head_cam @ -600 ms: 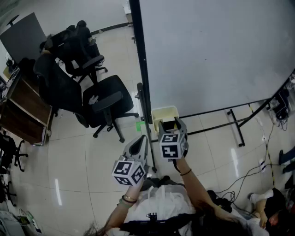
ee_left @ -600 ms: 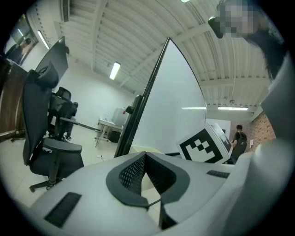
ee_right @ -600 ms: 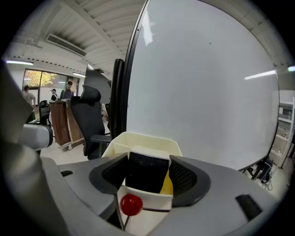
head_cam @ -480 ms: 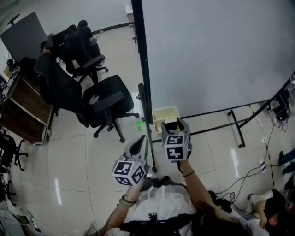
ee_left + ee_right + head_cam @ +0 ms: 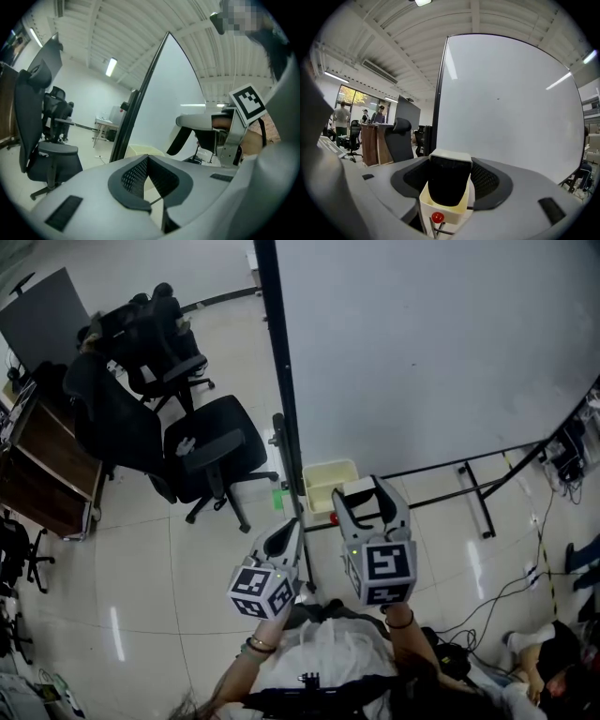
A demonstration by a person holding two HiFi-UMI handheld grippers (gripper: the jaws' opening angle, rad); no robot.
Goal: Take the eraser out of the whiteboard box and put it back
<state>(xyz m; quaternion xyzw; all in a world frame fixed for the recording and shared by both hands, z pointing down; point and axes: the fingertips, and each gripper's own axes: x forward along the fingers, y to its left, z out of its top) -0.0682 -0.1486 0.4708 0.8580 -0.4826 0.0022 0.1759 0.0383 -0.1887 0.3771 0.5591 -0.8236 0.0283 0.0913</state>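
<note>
The eraser (image 5: pixel 449 183) stands on end, its long axis running up and down with a slight lean. Its dark felt face is turned back toward the person and its white plastic back faces the whiteboard (image 5: pixel 422 352). It sits squarely between the jaws of the right gripper (image 5: pixel 362 493), out near their tips, with a pad pressed against each narrow side. The claw is spread wide around it and has it firmly gripped.

Just beneath the eraser is the cream whiteboard box (image 5: pixel 323 474), which hangs by the board's black frame. In the head view the box lies a little left of and beyond the claw tips. Whether the eraser's lower end is clear of the box rim, I can't tell. A small red knob (image 5: pixel 437 217) shows under the box.

The left gripper (image 5: pixel 149 161) hangs back beside the right one, its jaws closed together on nothing. Black office chairs (image 5: pixel 211 442) stand off to the left on the pale floor.
</note>
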